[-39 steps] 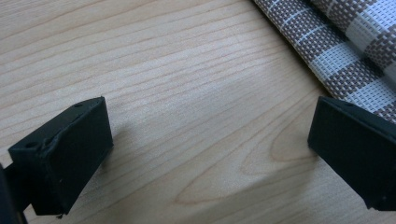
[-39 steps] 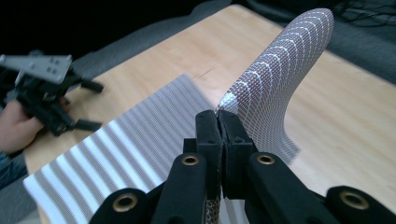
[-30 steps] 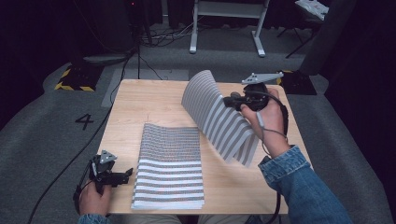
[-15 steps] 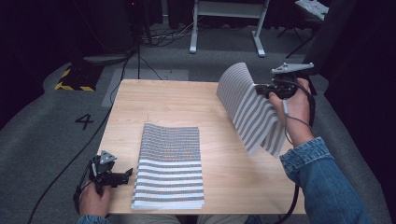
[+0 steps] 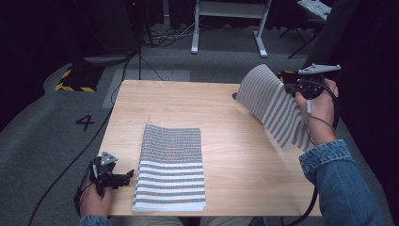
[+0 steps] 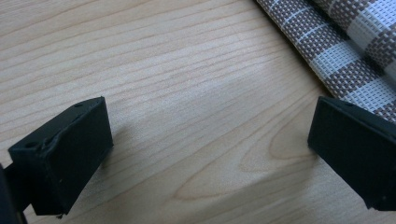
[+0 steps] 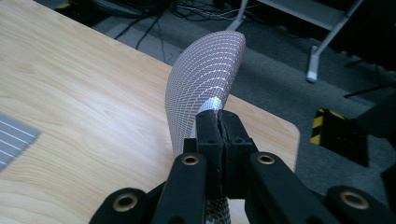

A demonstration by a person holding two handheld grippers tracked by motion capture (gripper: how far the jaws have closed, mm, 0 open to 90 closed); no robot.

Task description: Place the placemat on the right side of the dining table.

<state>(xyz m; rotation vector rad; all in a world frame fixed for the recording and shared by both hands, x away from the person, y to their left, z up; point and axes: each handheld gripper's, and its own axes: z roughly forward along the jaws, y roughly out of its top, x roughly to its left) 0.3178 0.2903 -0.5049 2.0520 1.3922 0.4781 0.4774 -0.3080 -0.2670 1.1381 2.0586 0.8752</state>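
- A striped woven mat hung in the air over the right edge of the wooden desk, its lower end past that edge and its upper end curled over toward the far side.
- A stack of matching mats lay flat at the near-left part of the desk, its near edge close to the desk's front edge; bare wood lay open between the stack and the lifted mat.
- Beyond the desk's far edge, grey floor carried cables and a white frame stand; a painted 4 marked the floor to the left.
- Compared with 1 second earlier, the lifted mat had travelled from above the desk's middle-right out to its right edge, and the right hand had gone with it; the left hand kept its place.
- The right hand-held gripper stood clenched on the mat's edge, the weave pinched between its 2 jaws.
- The left hand-held gripper rested at the near-left corner with jaws spread wide, released, bare wood between them and the stack's edge just beside 1 jaw.
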